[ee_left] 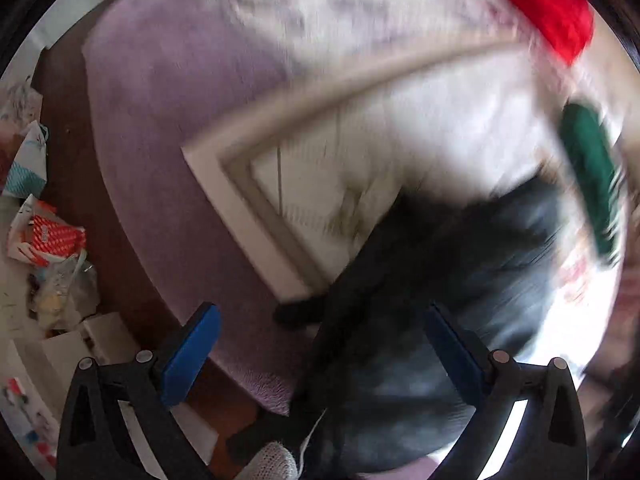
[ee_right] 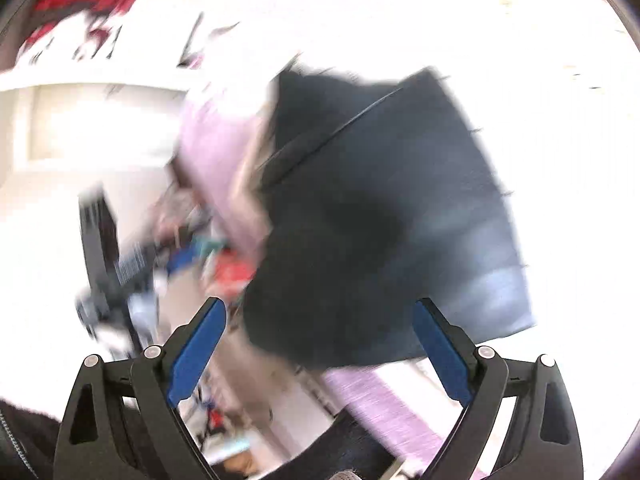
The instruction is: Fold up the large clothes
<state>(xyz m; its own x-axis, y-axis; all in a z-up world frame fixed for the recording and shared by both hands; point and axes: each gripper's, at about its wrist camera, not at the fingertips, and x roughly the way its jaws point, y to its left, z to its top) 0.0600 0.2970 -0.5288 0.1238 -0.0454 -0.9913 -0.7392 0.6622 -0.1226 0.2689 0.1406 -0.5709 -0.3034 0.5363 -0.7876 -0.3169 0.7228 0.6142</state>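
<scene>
Left tool closest to us: blue pads spread wide, nothing pinched. Dark garment sits between and beyond the fingers, not pressed by either pad. It's draped over the near edge of the white panelled surface, hanging down toward the purple rug. Heavy motion blur, so we can't tell how it's folded.

Right tool: pads also fully apart, gripping nothing. In the right wrist view the garment shows as a dark blue-black slab ahead of the fingertips, clear of both pads, one stitched seam across its top.

Red fabric at the far edge, green item beside the garment. Clutter along the floor edge.
</scene>
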